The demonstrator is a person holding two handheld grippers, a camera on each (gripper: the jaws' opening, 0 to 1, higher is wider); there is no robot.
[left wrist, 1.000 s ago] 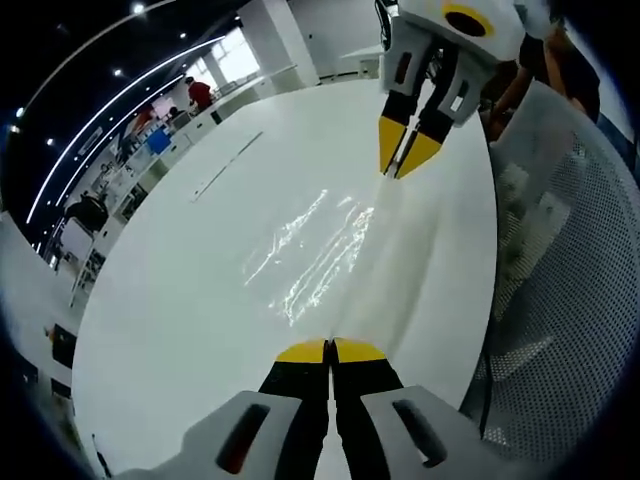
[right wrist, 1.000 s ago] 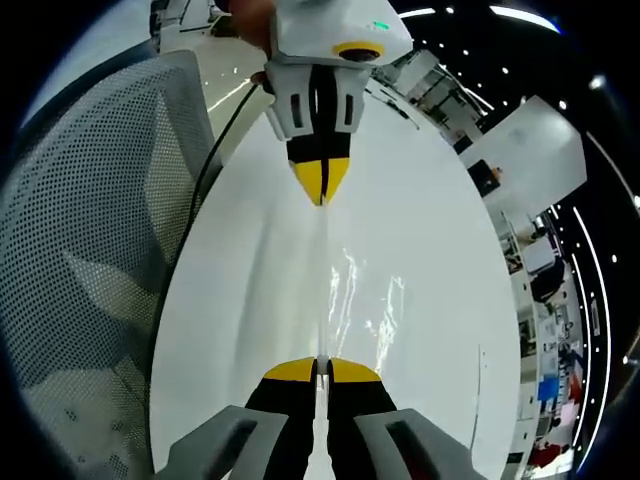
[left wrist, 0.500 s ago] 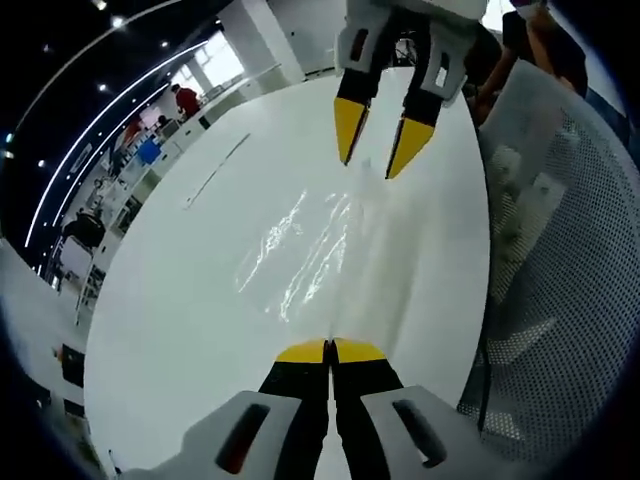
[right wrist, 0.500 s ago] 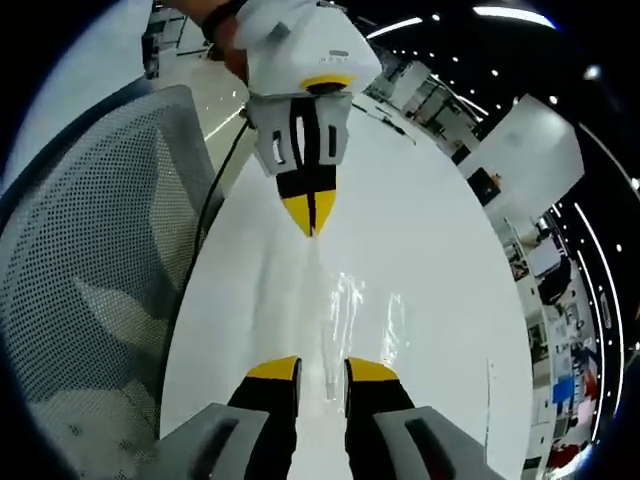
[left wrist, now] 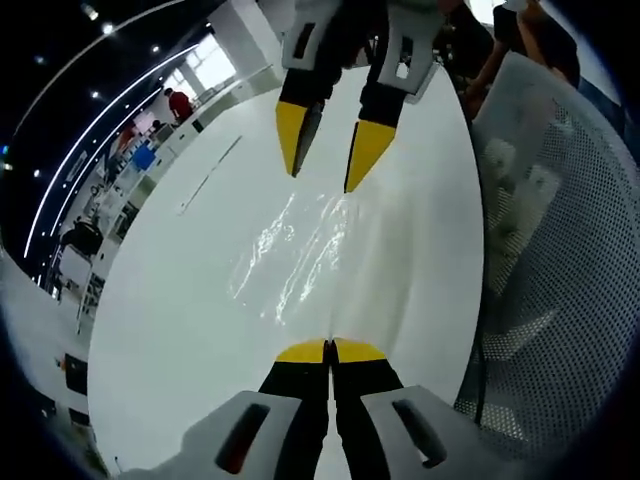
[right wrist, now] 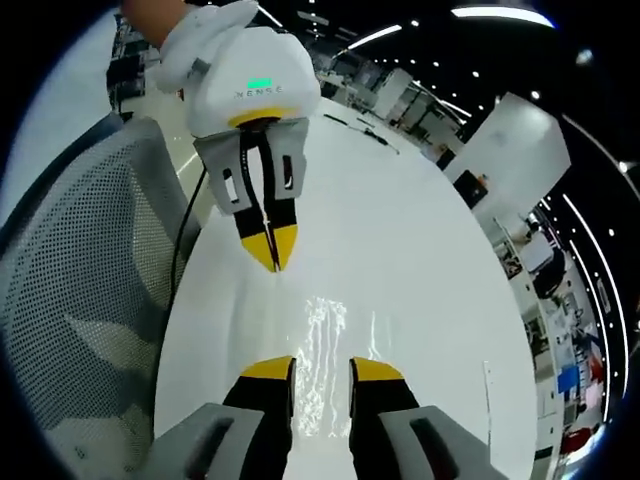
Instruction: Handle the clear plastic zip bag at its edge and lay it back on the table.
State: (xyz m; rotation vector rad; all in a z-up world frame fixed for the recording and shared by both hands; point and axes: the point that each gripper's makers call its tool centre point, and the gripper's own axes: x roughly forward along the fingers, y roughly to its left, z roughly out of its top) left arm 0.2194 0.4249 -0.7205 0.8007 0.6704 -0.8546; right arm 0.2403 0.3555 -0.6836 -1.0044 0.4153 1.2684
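Note:
The clear plastic zip bag (left wrist: 300,245) lies mostly flat on the white table (left wrist: 170,310), showing as bright glints. My left gripper (left wrist: 330,350) is shut on the bag's near edge. In the left gripper view my right gripper (left wrist: 325,148) hangs over the bag's far end, open, with nothing between its yellow tips. In the right gripper view my right gripper (right wrist: 320,372) stands open above the bag (right wrist: 325,335). The left gripper (right wrist: 272,252) comes in there from the upper left with its tips pinched together at the bag's far edge, low over the table (right wrist: 430,250).
A grey mesh chair (left wrist: 560,260) stands tight against the table's edge, also seen as the chair (right wrist: 80,300) in the right gripper view. A black cable (right wrist: 183,255) hangs beside it. A person (left wrist: 530,45) stands behind the chair. Desks and people line the room's far side.
My right gripper has opened and let go of the bag's edge, then drawn up and away from it. The left gripper stays shut on its edge.

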